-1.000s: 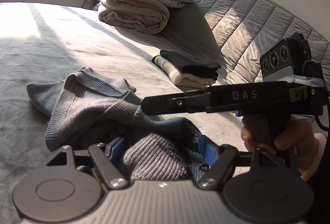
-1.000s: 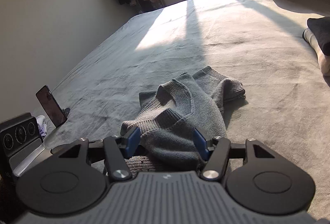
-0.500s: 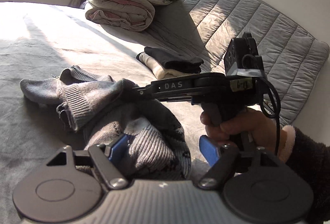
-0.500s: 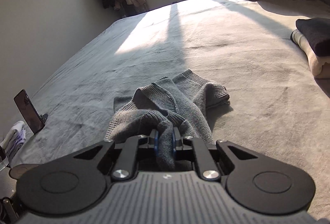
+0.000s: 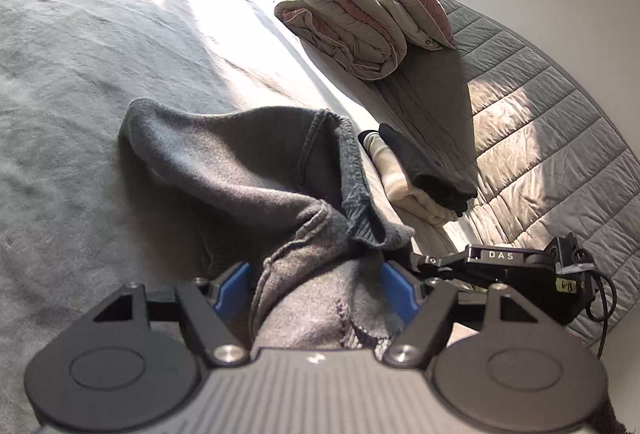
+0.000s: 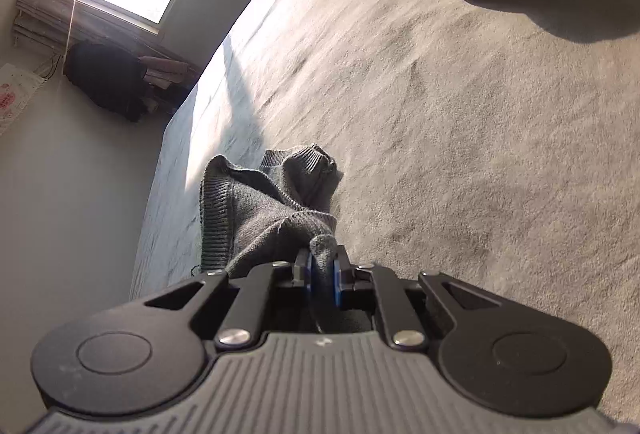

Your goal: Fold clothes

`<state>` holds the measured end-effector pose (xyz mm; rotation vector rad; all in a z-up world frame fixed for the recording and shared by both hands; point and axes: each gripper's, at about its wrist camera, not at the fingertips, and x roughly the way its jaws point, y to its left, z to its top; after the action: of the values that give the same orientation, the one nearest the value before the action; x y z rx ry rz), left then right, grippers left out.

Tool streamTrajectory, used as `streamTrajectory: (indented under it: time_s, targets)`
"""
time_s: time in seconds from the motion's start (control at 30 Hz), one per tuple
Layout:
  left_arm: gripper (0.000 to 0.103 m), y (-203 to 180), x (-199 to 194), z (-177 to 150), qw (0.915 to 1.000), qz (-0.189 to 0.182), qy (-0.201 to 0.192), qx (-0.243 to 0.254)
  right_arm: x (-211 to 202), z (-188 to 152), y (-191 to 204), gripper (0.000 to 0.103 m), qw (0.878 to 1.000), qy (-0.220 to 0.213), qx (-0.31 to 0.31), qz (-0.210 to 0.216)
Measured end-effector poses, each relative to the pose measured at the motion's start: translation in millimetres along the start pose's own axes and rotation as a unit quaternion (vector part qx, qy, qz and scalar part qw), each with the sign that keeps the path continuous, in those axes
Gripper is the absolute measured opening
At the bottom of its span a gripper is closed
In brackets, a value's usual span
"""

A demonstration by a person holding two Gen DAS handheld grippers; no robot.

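We hold the grey sweater [image 6: 264, 210] pinched in our right gripper [image 6: 322, 270]; our left gripper [image 5: 316, 290] — jaws just closing, pads not yet pressing — straddles a bunched fold; the sweater trails away ahead.

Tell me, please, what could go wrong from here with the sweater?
1. The right claw pinches only a small bunch of the sweater; it might slip free.
2. The left claw, just closing, stands open around a thick bunch and may catch several layers.
3. The claws sit close and could bump.
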<state>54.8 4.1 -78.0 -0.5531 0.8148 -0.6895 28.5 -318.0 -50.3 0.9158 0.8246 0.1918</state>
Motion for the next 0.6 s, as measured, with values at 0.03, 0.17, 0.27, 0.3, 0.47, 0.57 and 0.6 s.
streamTrajectory:
  time_s: [0.03,0.17,0.27,0.3,0.47,0.57,0.6]
  targets:
    - [0.060,1.8,3.6,-0.9,1.0000,-0.002,0.002,-0.009,-0.5,-1.9,2.5,0.012,1.000,0.003,-0.006,0.002]
    - [0.028,8.5,8.1,-5.6,0.9988,-0.007,-0.011,-0.046,1.9,-11.4,11.9,0.012,1.000,0.010,-0.029,-0.002]
    - [0.019,2.5,-5.4,-2.4,0.9985,0.010,-0.031,-0.044,2.1,-17.5,22.9,0.012,0.999,0.005,-0.050,0.004]
    - [0.018,-0.7,-10.9,-0.6,0.9984,0.016,-0.037,-0.039,0.8,-18.8,27.3,0.012,0.998,0.002,-0.058,0.007]
    - [0.016,-4.8,-35.3,10.5,0.9977,0.026,-0.053,-0.033,-4.4,-20.9,50.1,0.012,0.996,-0.012,-0.085,0.023]
    - [0.013,2.6,-50.8,18.9,0.9965,0.030,-0.068,-0.039,-4.0,-17.5,70.0,0.012,0.994,-0.022,-0.098,0.031]
    - [0.013,6.3,-56.5,22.0,0.9959,0.031,-0.073,-0.044,-1.3,-15.0,79.0,0.012,0.994,-0.026,-0.101,0.034]
